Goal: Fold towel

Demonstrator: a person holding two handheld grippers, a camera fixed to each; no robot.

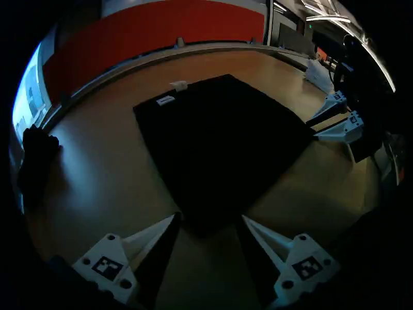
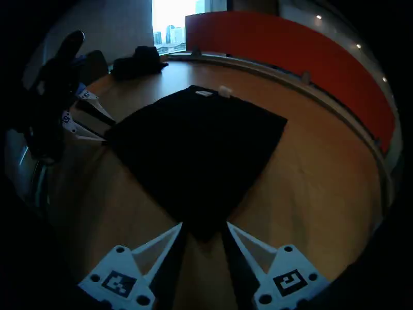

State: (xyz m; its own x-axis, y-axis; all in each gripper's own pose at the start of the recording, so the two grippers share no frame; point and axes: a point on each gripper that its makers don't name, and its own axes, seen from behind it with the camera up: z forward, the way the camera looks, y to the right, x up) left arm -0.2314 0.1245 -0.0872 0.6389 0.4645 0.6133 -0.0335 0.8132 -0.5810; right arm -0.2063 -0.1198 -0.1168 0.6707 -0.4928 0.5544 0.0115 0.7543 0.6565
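Observation:
A black towel (image 1: 222, 139) lies flat on the wooden table (image 1: 103, 170), with a white tag (image 1: 166, 100) near its far corner. My left gripper (image 1: 209, 217) is open, and the towel's near corner lies between its fingers. In the right gripper view the same towel (image 2: 201, 150) points another corner into my open right gripper (image 2: 204, 225). Each gripper also appears in the other's view: the right gripper (image 1: 330, 124) at the towel's right corner, the left gripper (image 2: 98, 124) at its left corner, held by a dark-sleeved hand.
A red partition (image 1: 155, 36) runs along the table's far edge. A dark bundle (image 2: 138, 59) sits on the table by the window. A small white object (image 2: 225, 90) rests beside the towel's far corner. A pale heap (image 1: 316, 72) lies at the far right.

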